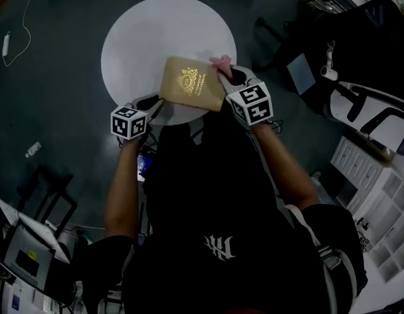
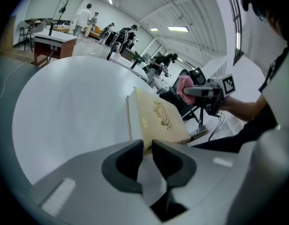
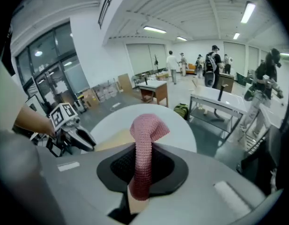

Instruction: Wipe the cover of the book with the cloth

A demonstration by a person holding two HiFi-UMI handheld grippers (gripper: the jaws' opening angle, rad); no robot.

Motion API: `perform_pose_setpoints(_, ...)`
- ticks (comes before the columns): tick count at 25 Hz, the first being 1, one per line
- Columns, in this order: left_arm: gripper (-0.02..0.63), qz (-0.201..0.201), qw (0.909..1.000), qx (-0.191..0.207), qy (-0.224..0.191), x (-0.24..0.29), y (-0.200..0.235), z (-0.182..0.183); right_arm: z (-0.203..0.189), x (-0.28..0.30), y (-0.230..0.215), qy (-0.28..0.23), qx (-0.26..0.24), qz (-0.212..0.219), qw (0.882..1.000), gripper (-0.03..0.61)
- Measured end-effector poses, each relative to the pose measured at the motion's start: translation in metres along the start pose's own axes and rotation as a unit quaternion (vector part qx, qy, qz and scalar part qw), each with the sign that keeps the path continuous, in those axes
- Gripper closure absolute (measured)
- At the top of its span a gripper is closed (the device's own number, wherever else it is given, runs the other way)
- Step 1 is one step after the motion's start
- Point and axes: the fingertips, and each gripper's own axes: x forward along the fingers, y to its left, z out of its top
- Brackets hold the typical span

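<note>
A tan book (image 1: 192, 84) with a gold emblem lies at the near edge of the round white table (image 1: 143, 38). My left gripper (image 1: 157, 103) is shut on the book's near left corner; in the left gripper view the book (image 2: 160, 118) runs away from the jaws of the left gripper (image 2: 148, 146), which pinch its edge. My right gripper (image 1: 231, 77) is shut on a pink knitted cloth (image 1: 221, 62), held just off the book's far right corner. In the right gripper view the cloth (image 3: 146, 139) stands up between the jaws, hiding part of the book (image 3: 114, 142).
A dark office chair (image 1: 359, 51) and white shelving (image 1: 378, 195) stand to the right of the table. A cable (image 1: 18, 31) lies on the dark floor at left, equipment (image 1: 25, 254) at lower left. Desks (image 3: 219, 102) and several people (image 3: 212, 69) fill the background.
</note>
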Motion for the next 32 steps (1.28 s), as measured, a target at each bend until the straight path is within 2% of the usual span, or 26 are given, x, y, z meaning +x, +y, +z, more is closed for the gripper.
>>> perform_pose_setpoints(3,0.548,0.001,1.0000,0.000,0.000,0.002,0.000,-0.001,0.033,0.034,0.047,-0.014,-0.029,0.052,0.998,0.537)
perform_pose_setpoints(6,0.548,0.002,1.0000,-0.002,-0.002,0.003,0.001,-0.002,0.043,0.074,0.085,-0.003,-0.053,0.085,0.995,0.537)
perform_pose_setpoints(9,0.548,0.003,1.0000,-0.003,-0.004,0.003,0.001,-0.001,0.040,0.105,0.106,0.017,-0.081,0.097,0.992,0.537)
perform_pose_setpoints(13,0.546,0.003,0.9999,-0.007,-0.008,-0.002,0.004,-0.002,0.035,0.128,0.121,0.035,-0.114,0.091,0.989,0.537)
perform_pose_setpoints(16,0.546,0.005,0.9999,-0.011,-0.008,-0.003,0.005,-0.003,0.024,0.137,0.122,0.054,-0.148,0.082,0.984,0.537)
perform_pose_setpoints(21,0.546,0.008,0.9999,-0.012,-0.009,-0.004,0.006,-0.003,0.017,0.137,0.119,0.056,-0.171,0.077,0.981,0.538)
perform_pose_setpoints(32,0.546,0.009,0.9999,-0.011,-0.005,0.001,0.002,-0.001,-0.022,0.095,0.068,0.062,-0.146,0.052,0.986,0.538)
